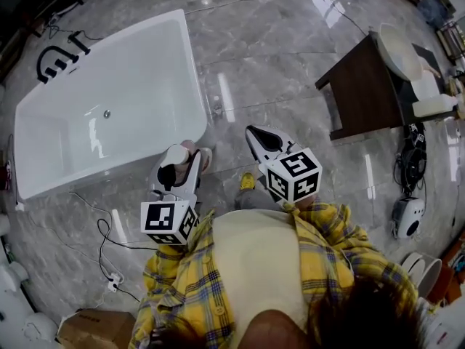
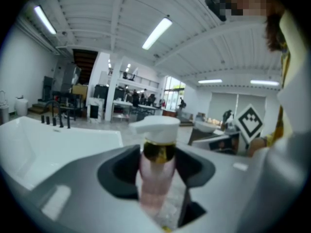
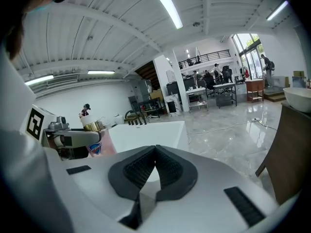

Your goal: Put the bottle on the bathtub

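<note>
Bottle (image 2: 156, 176) between jaws of left gripper (image 2: 156, 155)

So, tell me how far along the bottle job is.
Done: the bottle is picked up, clamped between the left gripper's jaws. In hand: it is held over the floor just off the bathtub's near corner. Left: set it on the bathtub and let go. The right gripper is shut on nothing.

left tool (image 1: 180, 167) is clamped on the bottle (image 2: 156, 176), held low out front; right tool (image 1: 256, 135) sits just beside it, jaws pressed together, empty; both plaid sleeves (image 1: 341, 231) tucked in close
</note>
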Available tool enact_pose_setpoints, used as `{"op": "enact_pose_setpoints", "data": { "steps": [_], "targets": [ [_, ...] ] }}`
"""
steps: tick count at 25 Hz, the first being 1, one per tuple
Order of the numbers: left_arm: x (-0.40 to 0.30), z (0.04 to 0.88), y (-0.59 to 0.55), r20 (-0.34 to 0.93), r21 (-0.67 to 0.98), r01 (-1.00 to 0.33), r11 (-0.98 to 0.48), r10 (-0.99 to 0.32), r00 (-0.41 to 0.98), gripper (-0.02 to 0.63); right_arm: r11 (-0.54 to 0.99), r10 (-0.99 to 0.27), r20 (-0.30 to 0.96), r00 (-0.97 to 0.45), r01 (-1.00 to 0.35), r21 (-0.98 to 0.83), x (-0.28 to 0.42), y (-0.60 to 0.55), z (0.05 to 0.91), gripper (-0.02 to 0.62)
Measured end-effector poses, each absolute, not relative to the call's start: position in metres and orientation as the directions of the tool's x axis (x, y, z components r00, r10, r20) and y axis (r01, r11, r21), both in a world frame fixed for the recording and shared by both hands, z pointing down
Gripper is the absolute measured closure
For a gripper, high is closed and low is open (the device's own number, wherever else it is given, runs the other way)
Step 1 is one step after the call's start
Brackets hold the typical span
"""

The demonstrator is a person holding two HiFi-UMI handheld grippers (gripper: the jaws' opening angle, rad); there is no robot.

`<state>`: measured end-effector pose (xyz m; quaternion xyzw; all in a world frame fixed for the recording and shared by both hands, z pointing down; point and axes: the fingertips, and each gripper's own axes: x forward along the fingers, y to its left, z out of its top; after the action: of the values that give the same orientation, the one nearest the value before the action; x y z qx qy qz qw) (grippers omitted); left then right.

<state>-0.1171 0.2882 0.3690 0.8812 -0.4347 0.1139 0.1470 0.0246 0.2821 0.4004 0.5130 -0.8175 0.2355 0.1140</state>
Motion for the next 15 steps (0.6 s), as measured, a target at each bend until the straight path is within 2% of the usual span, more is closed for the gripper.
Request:
{"op": "enact_pose_setpoints", "data": {
  "steps": [10,15],
  "targets": [
    [-0.066,0.367,0.25,0.337,0.145,-0.823,-0.55,-0.754,0.564,0.388,0.403,-0.769,0.399,-0.499,-0.863,-0.304,0.069,0.241,0.398,0.581],
    [-0.057,0.369,0.232,0.347,0.136,-0.827,-0.545,-0.756,0.555,0.388,0.399,-0.756,0.423,-0.5,-0.864,-0.309,0.079,0.227,0.409,0.581]
  ]
}}
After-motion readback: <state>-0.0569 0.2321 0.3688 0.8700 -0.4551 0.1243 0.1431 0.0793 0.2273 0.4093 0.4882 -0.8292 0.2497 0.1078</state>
